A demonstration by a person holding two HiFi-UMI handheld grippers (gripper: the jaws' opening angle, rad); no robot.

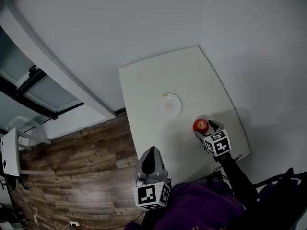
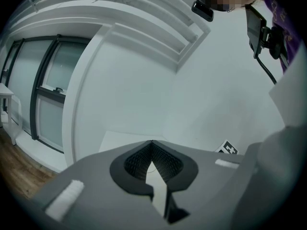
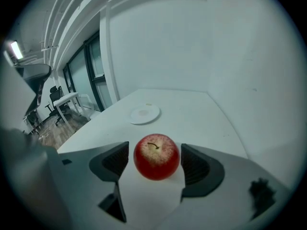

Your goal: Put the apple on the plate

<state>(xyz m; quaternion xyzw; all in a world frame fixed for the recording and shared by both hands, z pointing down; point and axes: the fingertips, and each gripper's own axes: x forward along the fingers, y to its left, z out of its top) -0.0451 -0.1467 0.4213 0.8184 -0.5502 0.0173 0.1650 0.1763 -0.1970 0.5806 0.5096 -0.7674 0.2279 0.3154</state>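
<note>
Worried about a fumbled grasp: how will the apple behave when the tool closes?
The apple looks round and glossy, so it may roll or slip if pinched off-centre. It seems firm, likely keeping shape. It sits free on the table between the right tool's open jaws, so a nudge could shift it.
</note>
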